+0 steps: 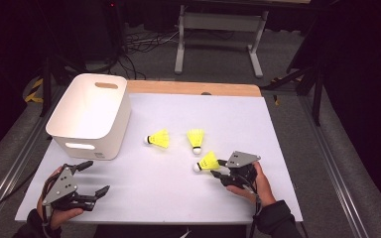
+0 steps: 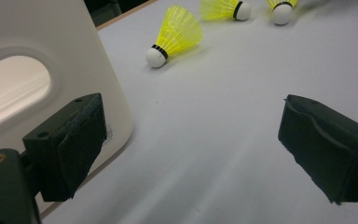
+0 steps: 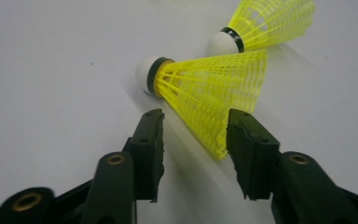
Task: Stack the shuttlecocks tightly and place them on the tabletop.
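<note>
Three yellow shuttlecocks with white cork tips lie on the white table (image 1: 168,198). The nearest shuttlecock (image 1: 207,162) (image 3: 205,88) lies on its side, cork to the left. My right gripper (image 1: 219,169) (image 3: 196,114) is low over the table with its jaws on either side of that skirt's rim; a gap shows at the left jaw, so it is open. A second shuttlecock (image 1: 196,138) (image 3: 265,23) lies just beyond it. The third shuttlecock (image 1: 158,139) (image 2: 175,35) lies further left. My left gripper (image 1: 98,176) (image 2: 193,126) stands wide open near the front left, nothing between its pads.
A white plastic bin (image 1: 89,106) (image 2: 37,46) with handle slots stands at the back left, close beside my left gripper's left jaw. A wooden strip (image 1: 193,88) runs along the table's far edge. Beyond it are a metal frame's legs and floor cables.
</note>
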Tool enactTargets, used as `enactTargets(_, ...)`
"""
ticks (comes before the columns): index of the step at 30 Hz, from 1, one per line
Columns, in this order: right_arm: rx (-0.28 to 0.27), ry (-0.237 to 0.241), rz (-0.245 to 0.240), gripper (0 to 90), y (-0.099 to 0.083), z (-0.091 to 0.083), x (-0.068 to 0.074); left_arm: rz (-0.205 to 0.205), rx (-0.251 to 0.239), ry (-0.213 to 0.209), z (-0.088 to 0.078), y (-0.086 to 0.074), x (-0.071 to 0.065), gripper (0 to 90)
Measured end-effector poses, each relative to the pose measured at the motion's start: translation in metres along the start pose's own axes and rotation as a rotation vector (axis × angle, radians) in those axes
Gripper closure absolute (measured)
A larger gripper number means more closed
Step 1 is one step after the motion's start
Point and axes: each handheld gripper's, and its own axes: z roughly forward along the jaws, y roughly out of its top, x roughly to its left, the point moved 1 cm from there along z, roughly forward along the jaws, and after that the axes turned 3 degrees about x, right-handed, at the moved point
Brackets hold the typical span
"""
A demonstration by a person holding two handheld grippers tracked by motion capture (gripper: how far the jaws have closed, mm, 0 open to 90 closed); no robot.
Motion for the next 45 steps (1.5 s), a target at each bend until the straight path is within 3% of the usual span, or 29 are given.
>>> enactTargets(2, -0.015, 0.02, -0.012, 69.1, 0.0, -0.003, 0.002, -0.004, 0.002, 0.002, -0.002, -0.001, 0.0, 8.6)
enactTargets(4, -0.019, 0.041, -0.015, 71.7, 0.001, -0.004, 0.004, -0.003, 0.003, 0.006, -0.003, -0.002, 0.0, 8.6)
enactTargets(5, -0.012, 0.06, -0.035, 79.2, 0.001, -0.005, 0.007, -0.008, 0.004, 0.008, -0.003, -0.002, 0.0, 8.7)
enactTargets(10, -0.023, 0.096, -0.046, 88.6, 0.002, -0.006, 0.008, -0.007, 0.006, 0.003, -0.003, -0.002, -0.001, 8.7)
enactTargets(18, -0.057, 0.108, -0.067, 90.0, 0.01, -0.014, 0.014, -0.008, 0.002, 0.003, -0.003, -0.001, 0.0, 8.6)
enactTargets(28, -0.137, 0.067, -0.049, 90.0, 0.027, -0.022, 0.01, -0.019, -0.013, 0.002, -0.005, -0.001, 0.001, 8.0)
enactTargets(34, -0.162, 0.043, -0.052, 90.0, 0.048, -0.011, 0.008, -0.016, -0.013, -0.001, -0.005, -0.001, 0.001, 8.0)
enactTargets(37, -0.17, 0.034, -0.04, 90.0, 0.065, 0.003, 0.006, -0.018, -0.016, -0.004, -0.006, -0.001, 0.001, 8.0)
enactTargets(45, -0.134, 0.007, -0.021, 90.0, 0.094, 0.036, 0.007, -0.018, -0.023, -0.006, -0.007, -0.001, 0.002, 8.0)
